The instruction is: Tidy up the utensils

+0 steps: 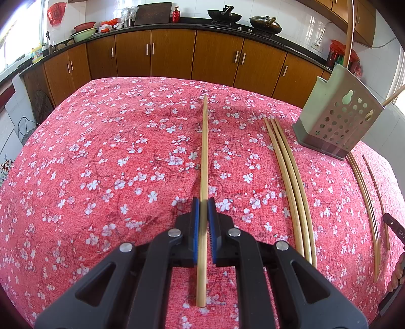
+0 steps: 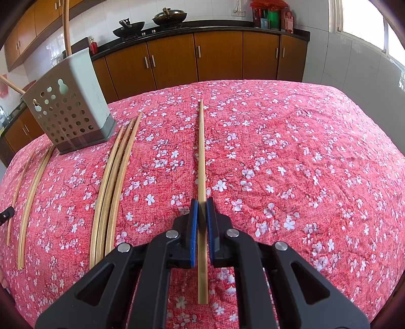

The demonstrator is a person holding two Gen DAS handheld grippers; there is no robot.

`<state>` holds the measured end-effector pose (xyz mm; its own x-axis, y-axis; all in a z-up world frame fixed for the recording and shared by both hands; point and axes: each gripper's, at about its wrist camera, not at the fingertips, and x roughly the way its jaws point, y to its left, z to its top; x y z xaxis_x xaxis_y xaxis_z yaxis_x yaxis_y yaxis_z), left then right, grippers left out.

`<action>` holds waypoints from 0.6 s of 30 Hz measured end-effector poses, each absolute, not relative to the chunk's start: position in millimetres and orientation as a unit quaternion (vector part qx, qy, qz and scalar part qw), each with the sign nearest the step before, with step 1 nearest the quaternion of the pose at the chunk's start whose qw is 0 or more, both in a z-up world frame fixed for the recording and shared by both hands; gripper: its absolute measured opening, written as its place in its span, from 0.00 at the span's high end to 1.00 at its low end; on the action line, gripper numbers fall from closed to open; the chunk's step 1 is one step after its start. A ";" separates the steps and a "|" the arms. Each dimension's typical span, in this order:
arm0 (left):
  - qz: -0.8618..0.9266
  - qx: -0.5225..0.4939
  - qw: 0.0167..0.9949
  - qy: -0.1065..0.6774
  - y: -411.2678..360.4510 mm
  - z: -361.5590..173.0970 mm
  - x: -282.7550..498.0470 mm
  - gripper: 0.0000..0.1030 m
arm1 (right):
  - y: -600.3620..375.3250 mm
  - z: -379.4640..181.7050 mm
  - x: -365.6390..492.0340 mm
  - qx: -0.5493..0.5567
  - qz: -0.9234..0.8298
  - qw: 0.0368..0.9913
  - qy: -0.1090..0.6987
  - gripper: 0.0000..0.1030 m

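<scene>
**Inspector A:** What is recorded for the left tongs [image 1: 203, 202]?

**Inspector B:** A long pale bamboo chopstick [image 1: 204, 157] is seen clamped between their blue pads, pointed forward over the tabletop covered by a red cloth with white blossoms [image 1: 114, 151].

**Inspector A:** And the right tongs [image 2: 201, 202]?

**Inspector B:** The same is noted: a second pale bamboo chopstick [image 2: 201, 157] is gripped between the blue pads, lying lengthwise along the view.

**Inspector A:** Where is the remaining cutlery found?

**Inspector B:** A bundle of three bamboo chopsticks [image 1: 291, 177] is seen lying on the cloth, side by side and touching, just beside a grey perforated utensil holder [image 1: 336, 119]. A thinner group of chopsticks [image 2: 27, 202] is observed on the holder's other side, near the tabletop edge.

**Inspector A:** What is recorded of the holder?

**Inspector B:** It stands on the cloth. A wooden handle [image 2: 66, 27] rises from its top; what it belongs to cannot be told.

**Inspector A:** Background?

**Inspector B:** Brown wooden cabinets [image 2: 217, 58] and two dark woks [image 1: 224, 15] are noted.
</scene>
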<state>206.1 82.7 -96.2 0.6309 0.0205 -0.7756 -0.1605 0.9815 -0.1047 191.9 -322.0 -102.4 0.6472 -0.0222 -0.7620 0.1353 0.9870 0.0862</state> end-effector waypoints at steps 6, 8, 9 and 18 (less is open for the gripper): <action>0.049 -0.084 0.899 0.426 83.2 -95.3 206.0 0.89 | -321.7 -102.2 192.1 0.070 -0.043 0.905 0.418 0.92; 0.048 -0.087 0.899 0.426 83.7 -95.1 206.1 0.89 | -321.8 -102.2 192.1 0.070 -0.043 0.905 0.418 0.92; 0.048 -0.087 0.899 0.426 84.5 -94.8 205.9 0.89 | -321.5 -102.0 192.1 0.070 -0.043 0.905 0.418 0.92; 0.041 -0.072 0.900 0.429 81.7 -92.8 188.0 0.89 | -321.4 -101.0 184.2 0.080 -0.037 0.905 0.417 0.92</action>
